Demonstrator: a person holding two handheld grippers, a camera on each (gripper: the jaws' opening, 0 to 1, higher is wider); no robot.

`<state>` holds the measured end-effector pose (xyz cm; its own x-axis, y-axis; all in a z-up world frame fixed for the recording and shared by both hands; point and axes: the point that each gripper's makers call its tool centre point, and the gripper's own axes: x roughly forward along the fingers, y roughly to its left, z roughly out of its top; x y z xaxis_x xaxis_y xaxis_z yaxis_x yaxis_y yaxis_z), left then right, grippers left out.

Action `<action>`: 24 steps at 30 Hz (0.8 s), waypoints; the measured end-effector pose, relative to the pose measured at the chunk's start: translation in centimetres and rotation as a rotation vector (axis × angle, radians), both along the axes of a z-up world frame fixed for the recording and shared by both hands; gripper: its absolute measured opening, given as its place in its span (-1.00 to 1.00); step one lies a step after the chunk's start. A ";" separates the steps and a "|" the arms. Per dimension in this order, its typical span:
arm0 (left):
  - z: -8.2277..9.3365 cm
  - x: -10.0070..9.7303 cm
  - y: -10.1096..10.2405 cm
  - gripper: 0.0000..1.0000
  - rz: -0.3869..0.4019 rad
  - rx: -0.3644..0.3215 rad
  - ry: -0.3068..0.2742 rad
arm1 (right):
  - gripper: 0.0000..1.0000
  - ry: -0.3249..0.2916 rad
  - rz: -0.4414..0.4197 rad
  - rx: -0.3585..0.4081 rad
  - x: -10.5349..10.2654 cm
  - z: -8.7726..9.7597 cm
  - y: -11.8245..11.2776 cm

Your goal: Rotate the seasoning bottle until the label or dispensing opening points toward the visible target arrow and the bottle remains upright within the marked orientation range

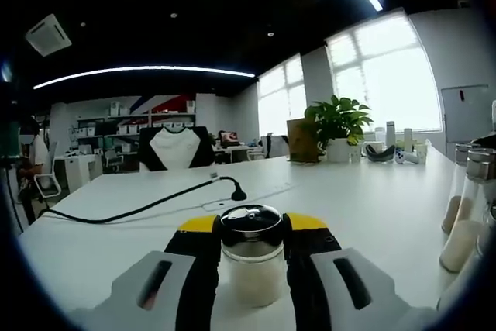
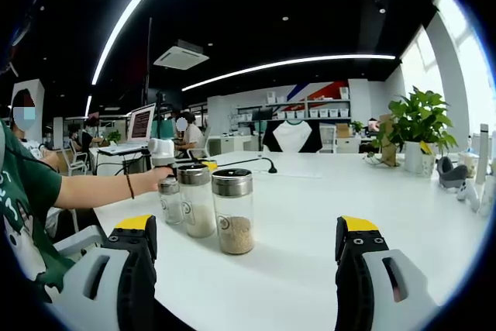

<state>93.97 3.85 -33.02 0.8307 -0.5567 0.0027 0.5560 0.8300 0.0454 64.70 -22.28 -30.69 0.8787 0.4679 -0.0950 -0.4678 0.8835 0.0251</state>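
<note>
The left gripper is pinching an upright seasoning bottle of white powder, while the right gripper (jaws spread) is facing three glass shakers holding grains.

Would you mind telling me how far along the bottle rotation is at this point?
Done: the left tool is closed around a seasoning bottle, which stands upright. In hand: that grip. Left: the turn itself; no target arrow is visible to check against. The right tool is open, short of three bottles.
</note>
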 end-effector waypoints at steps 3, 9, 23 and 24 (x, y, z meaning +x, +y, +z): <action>0.1 0.0 0.2 -0.35 0.005 0.005 -0.019 | 0.97 -0.001 -0.001 0.001 0.0 0.0 -0.1; 0.3 -0.2 0.4 -0.36 0.008 0.024 -0.029 | 0.97 0.005 -0.006 0.005 0.1 -0.2 -0.3; 1.6 -2.2 1.8 -0.36 0.002 -0.038 -0.028 | 0.96 0.004 -0.006 0.006 0.2 -0.1 -0.2; 1.7 -2.2 2.0 -0.36 0.001 -0.041 -0.030 | 0.96 0.004 -0.005 0.006 0.2 -0.1 -0.2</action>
<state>91.77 5.87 -31.27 0.8303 -0.5551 0.0502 0.5544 0.8318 0.0282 64.86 -22.44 -30.81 0.8806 0.4641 -0.0957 -0.4632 0.8856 0.0323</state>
